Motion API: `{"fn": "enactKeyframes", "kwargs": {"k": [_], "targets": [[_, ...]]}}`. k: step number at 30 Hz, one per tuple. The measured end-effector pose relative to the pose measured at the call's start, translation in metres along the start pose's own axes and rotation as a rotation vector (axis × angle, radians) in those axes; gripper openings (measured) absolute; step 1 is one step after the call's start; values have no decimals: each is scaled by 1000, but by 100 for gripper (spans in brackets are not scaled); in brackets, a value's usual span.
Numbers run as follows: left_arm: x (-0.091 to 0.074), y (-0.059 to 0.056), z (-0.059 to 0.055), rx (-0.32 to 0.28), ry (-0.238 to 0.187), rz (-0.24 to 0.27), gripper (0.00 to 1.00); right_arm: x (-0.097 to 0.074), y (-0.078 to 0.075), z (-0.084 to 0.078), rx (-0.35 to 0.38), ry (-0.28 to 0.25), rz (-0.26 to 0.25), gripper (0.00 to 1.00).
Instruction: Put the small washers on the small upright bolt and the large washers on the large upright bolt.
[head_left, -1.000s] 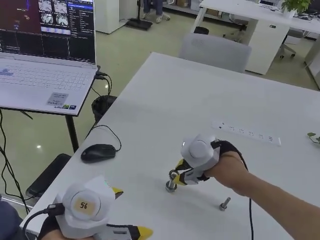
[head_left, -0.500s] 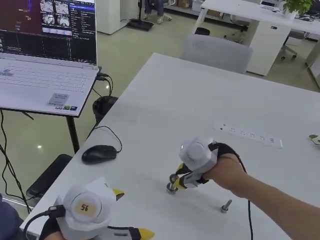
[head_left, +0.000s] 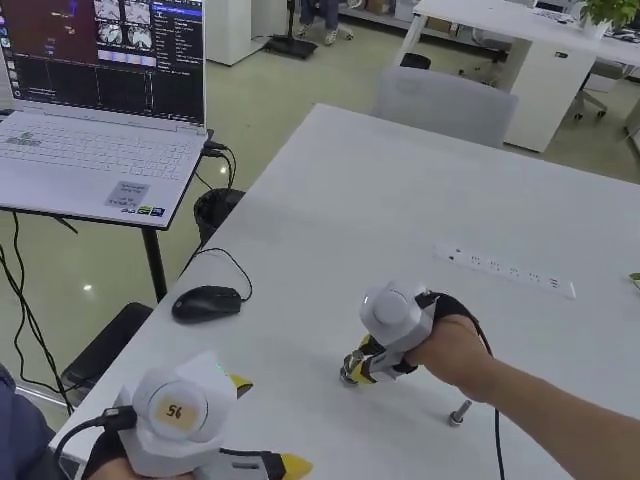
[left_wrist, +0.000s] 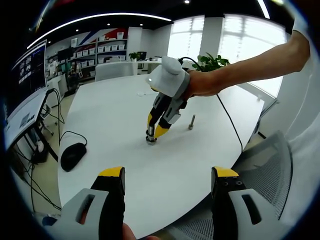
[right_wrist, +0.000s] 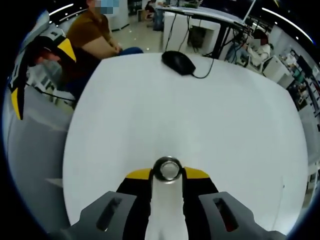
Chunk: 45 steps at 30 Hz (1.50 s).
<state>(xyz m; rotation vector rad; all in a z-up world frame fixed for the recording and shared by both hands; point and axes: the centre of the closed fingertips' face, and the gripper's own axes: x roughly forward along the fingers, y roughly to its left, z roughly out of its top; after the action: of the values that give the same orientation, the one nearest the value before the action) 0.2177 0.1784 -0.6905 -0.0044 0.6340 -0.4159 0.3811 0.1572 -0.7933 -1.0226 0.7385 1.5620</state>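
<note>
White desk holds the large bolt near its front edge; right gripper pinches a hard, likely slippery large washer by its rim, left gripper spread wide.

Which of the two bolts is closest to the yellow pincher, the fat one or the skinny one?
The fat bolt: the right gripper holds a washer right at its top. The skinny bolt stands alone, apart.
</note>
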Motion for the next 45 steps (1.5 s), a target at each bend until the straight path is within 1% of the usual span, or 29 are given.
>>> {"fn": "enactKeyframes", "kwargs": {"k": [5,8,14,16,17,19,20,22,23,25,27,28,29,30,31,33,34,37,38,41,45], "targets": [[-2,1,0,-2,-3,3,70,5,3,-4,9,4,-9,24],[-3,1,0,1,0,2,70,9,3,-7,11,5,-13,24],[-2,3,1,8,0,-1,70,13,2,-12,41,4,-13,25],[-1,4,1,10,1,0,70,12,2,-12,44,-3,-14,25],[0,4,1,8,-1,-1,70,11,2,-14,57,3,-20,25],[0,4,2,9,0,-2,70,9,1,-18,73,5,-28,29],[0,4,2,10,1,-3,70,6,2,-18,92,3,-35,31],[1,4,1,9,1,-4,70,0,5,-15,129,-34,-54,32],[2,4,1,8,1,-6,70,-4,9,-16,140,-50,-59,32],[4,4,2,10,1,-9,70,-9,15,-19,152,-57,-69,32],[7,4,2,15,4,-16,69,-14,23,-21,169,-79,-80,33],[8,3,3,17,5,-19,69,-15,26,-21,187,-97,-88,33],[9,2,3,18,6,-24,69,-17,30,-21,220,-124,-94,34],[11,1,3,19,8,-28,69,-20,39,-24,263,-150,-91,34],[12,-1,3,22,12,-35,69,-22,42,-27,279,-163,-102,34],[16,-3,3,35,22,-50,69,-25,50,-32,291,-177,-113,34],[17,-4,3,41,26,-55,69,-26,56,-37,320,-185,-113,34],[22,-7,3,48,33,-70,69,-28,67,-50,357,-194,-124,34],[24,-8,3,52,36,-75,69,-28,71,-56,384,-197,-129,34],[27,-9,4,57,40,-81,69,-31,80,-66,421,-219,-137,34],[35,-11,4,58,44,-91,69,-37,90,-80,458,-232,-156,34]]}}
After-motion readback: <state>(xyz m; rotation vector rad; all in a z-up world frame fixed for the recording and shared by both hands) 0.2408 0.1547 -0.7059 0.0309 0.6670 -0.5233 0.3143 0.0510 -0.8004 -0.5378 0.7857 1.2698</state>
